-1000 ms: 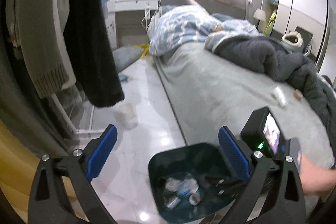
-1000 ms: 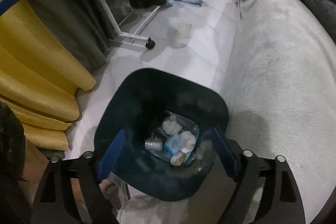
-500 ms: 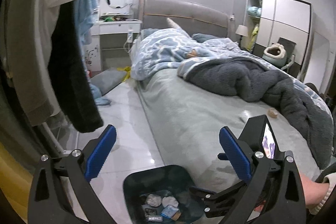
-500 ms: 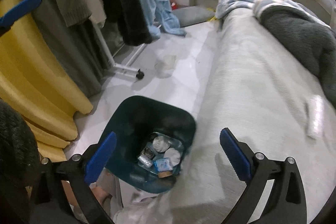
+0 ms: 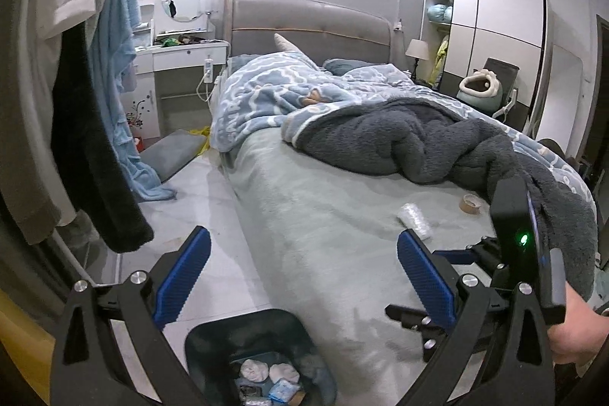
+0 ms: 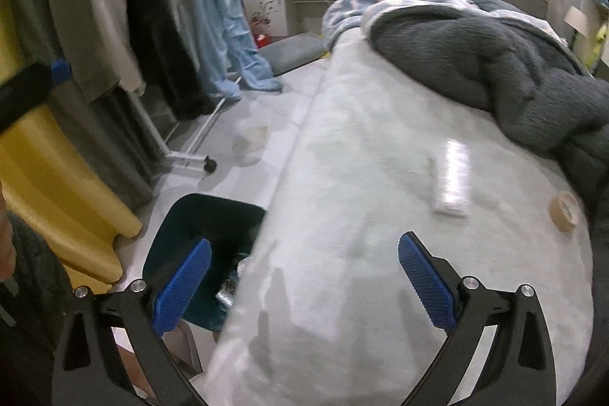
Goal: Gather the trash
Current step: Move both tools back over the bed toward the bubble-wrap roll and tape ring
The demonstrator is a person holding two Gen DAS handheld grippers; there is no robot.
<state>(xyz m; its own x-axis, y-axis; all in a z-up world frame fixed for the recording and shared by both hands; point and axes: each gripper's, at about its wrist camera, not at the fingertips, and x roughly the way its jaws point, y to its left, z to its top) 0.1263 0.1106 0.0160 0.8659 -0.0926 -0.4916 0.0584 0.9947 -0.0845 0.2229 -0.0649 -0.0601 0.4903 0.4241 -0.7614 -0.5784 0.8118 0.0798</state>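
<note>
Both claws were wide open, holding nothing. Left gripper (image 5: 302,276) hung above the trash bin (image 5: 259,330), just below its fingers. Right gripper (image 6: 304,278) faced the bed (image 6: 342,177); crumpled plastic wrapper (image 6: 453,177) and tape roll (image 6: 563,210) lay ahead, right of it.

Trash bin (image 6: 198,215) half hidden behind bed (image 6: 342,253); contents blurred, perhaps wrappers.

No legible txt anywhere.
</note>
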